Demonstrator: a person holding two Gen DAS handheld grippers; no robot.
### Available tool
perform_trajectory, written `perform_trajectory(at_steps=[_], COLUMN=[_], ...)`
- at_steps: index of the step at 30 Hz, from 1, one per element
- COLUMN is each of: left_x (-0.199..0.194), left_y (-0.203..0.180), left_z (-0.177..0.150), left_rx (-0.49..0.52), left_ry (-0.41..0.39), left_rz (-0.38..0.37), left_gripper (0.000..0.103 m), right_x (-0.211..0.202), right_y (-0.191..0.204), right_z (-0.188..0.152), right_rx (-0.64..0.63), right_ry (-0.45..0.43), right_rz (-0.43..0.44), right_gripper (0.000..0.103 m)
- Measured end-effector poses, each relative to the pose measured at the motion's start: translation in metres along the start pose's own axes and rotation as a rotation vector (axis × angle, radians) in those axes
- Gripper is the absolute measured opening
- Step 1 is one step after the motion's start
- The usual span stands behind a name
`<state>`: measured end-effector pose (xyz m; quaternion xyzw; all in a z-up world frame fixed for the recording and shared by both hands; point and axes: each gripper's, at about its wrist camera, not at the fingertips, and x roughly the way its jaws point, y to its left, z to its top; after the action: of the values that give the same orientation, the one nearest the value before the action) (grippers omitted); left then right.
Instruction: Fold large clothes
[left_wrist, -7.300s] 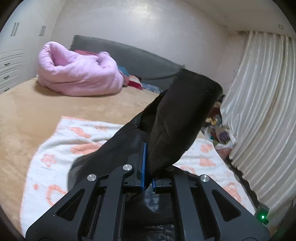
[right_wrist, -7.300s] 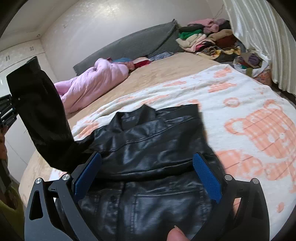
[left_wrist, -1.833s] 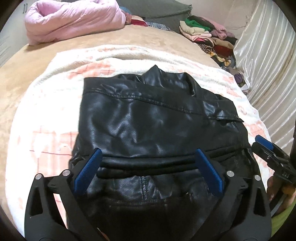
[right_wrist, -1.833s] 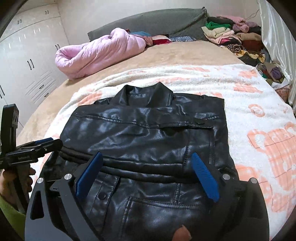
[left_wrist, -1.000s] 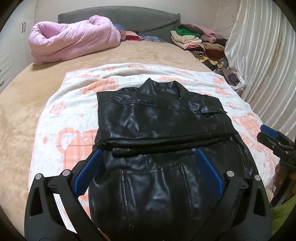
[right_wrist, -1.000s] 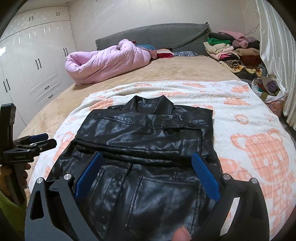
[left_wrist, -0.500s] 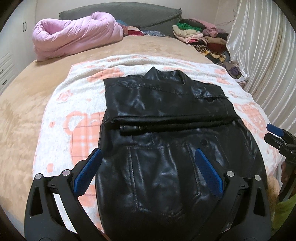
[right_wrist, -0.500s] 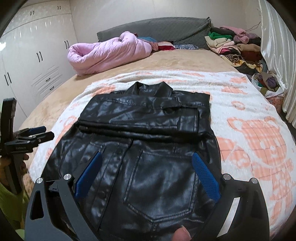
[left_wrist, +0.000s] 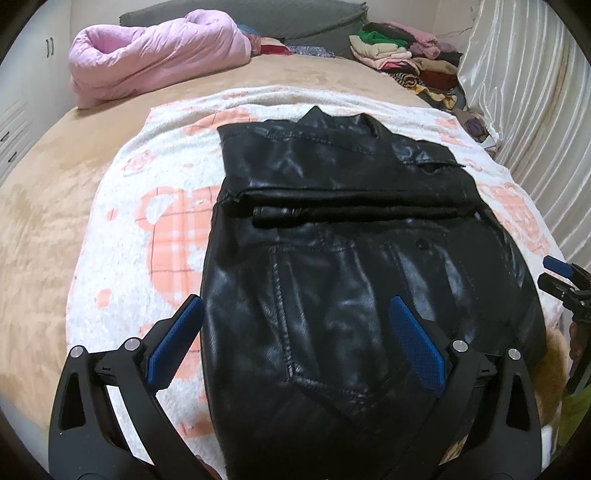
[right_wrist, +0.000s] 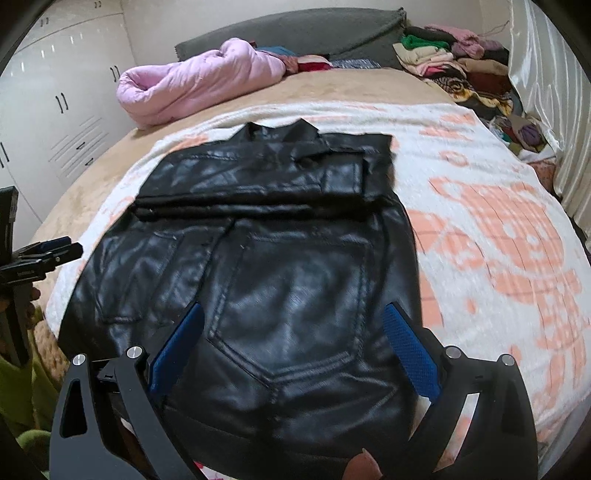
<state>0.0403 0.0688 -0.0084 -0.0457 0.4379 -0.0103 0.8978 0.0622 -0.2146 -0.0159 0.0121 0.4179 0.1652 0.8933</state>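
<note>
A black leather jacket (left_wrist: 351, 258) lies flat on a white and orange blanket (left_wrist: 122, 236) on the bed, collar at the far end, both sleeves folded across its upper part. It also shows in the right wrist view (right_wrist: 258, 266). My left gripper (left_wrist: 295, 339) is open and empty above the jacket's near left hem. My right gripper (right_wrist: 291, 343) is open and empty above the near right hem. Each gripper shows at the edge of the other's view: the right one (left_wrist: 561, 277), the left one (right_wrist: 44, 254).
A pink quilt (left_wrist: 155, 70) lies at the head of the bed. A pile of folded clothes (right_wrist: 454, 62) sits at the far right by a pale curtain (left_wrist: 532, 92). White wardrobes (right_wrist: 55, 103) stand on the left. The tan bedspread (left_wrist: 40, 192) surrounds the blanket.
Both grippers have drawn back toward the jacket's near hem and dropped lower. Earlier the left gripper held a sleeve up; that sleeve now lies folded across the jacket.
</note>
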Motion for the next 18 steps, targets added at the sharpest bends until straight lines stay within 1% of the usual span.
perform_trajectory(at_steps=[7,8,15,18], left_x=[0.005,0.005,0.009,0.010], left_y=[0.013,0.016,0.036,0.044], left_z=[-0.019,-0.022,-0.043,-0.053], left_rx=[-0.017,-0.024,-0.071,-0.098], left_ry=[0.043,0.052,0.095,0.111], left_rz=[0.024,0.023,0.017,-0.002], left_gripper=[0.093,0.093,0.093,0.093], right_x=[0.004,0.005,0.011,0.013], right_y=[-0.019,-0.021,-0.036,-0.043], right_z=[-0.020,-0.022,-0.044,-0.051], right_rx=[0.043,0.046,0.072,0.078], right_ry=[0.055,0.064,0.120,0.144], right_rz=[-0.002,-0.004,-0.018,-0.019], right_gripper=[0.097,0.099,0.099,0.099])
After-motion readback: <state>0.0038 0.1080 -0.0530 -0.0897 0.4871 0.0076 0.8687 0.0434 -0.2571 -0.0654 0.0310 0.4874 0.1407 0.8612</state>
